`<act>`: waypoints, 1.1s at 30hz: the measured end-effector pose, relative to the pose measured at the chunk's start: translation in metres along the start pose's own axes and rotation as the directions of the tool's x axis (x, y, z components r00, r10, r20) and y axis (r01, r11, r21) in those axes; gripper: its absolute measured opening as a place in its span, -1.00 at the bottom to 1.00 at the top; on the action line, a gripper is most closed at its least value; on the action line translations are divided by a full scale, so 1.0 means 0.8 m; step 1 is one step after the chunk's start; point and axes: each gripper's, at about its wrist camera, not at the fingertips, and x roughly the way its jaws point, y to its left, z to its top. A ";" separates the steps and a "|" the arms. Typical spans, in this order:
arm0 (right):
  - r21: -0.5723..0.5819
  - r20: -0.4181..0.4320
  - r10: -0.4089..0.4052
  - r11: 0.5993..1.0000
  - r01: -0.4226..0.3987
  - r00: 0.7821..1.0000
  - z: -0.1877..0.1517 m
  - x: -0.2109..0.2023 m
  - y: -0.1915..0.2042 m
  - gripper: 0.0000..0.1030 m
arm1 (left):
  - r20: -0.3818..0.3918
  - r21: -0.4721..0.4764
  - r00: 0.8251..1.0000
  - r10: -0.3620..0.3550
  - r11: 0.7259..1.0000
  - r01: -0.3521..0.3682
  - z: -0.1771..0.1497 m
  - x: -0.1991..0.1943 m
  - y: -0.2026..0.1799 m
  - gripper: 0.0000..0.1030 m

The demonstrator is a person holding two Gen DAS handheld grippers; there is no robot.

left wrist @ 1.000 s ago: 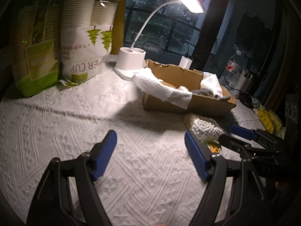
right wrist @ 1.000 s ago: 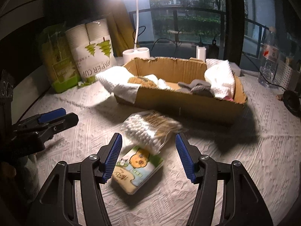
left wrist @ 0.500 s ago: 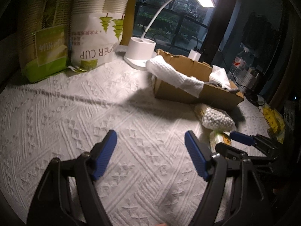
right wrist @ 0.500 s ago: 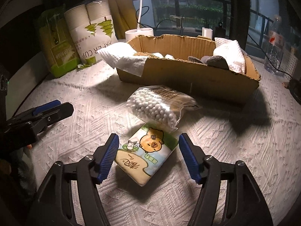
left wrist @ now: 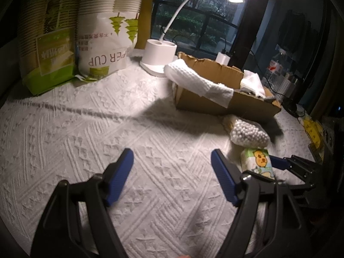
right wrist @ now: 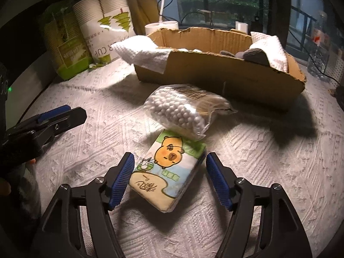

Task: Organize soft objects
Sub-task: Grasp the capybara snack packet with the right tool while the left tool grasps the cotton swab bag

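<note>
A tissue pack with a cartoon capybara (right wrist: 166,169) lies on the white cloth, one end under a clear bag of cotton swabs (right wrist: 182,109). My right gripper (right wrist: 169,178) is open, its blue pads on either side of the pack without touching it. My left gripper (left wrist: 172,176) is open and empty above bare cloth; it shows at the left of the right wrist view (right wrist: 58,116). The pack (left wrist: 257,163) and swab bag (left wrist: 247,132) lie to its right. Behind them stands a cardboard box (right wrist: 225,73) holding white towels (right wrist: 142,51) and a grey item (right wrist: 255,54).
Two sleeves of paper cups (left wrist: 103,32) and a green-labelled pack (left wrist: 47,49) stand at the back left. A white desk lamp base (left wrist: 160,53) stands behind the box. Cables and clutter lie at the far right edge (left wrist: 290,105).
My right gripper has moved forward and down until the tissue pack lies between its open fingers. My left gripper has drawn back and turned a little left, staying open.
</note>
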 end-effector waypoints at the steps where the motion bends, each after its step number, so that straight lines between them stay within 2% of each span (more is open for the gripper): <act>1: -0.001 0.003 0.007 1.000 -0.007 1.000 0.000 -0.001 0.000 0.31 | -0.002 0.001 1.000 0.003 1.000 -0.003 0.000 0.001 -0.001 0.47; 5: 0.000 0.008 0.035 0.999 -0.035 0.999 -0.003 -0.008 -0.004 0.20 | -0.007 0.010 1.000 0.010 1.000 -0.010 0.000 0.002 -0.005 0.47; 15: 0.026 0.054 0.020 0.999 -0.021 0.998 -0.010 -0.046 -0.036 0.19 | -0.025 0.046 1.000 -0.013 0.999 0.014 0.011 0.013 -0.043 0.47; 27: 0.111 0.093 -0.002 0.994 -0.008 0.996 -0.012 -0.063 -0.113 0.19 | -0.081 0.140 0.996 -0.039 0.989 0.050 0.028 0.051 -0.130 0.47; 33: 0.133 0.111 0.000 0.991 -0.015 0.994 -0.008 -0.066 -0.147 0.19 | -0.115 0.190 0.993 -0.027 0.981 0.049 0.034 0.079 -0.168 0.47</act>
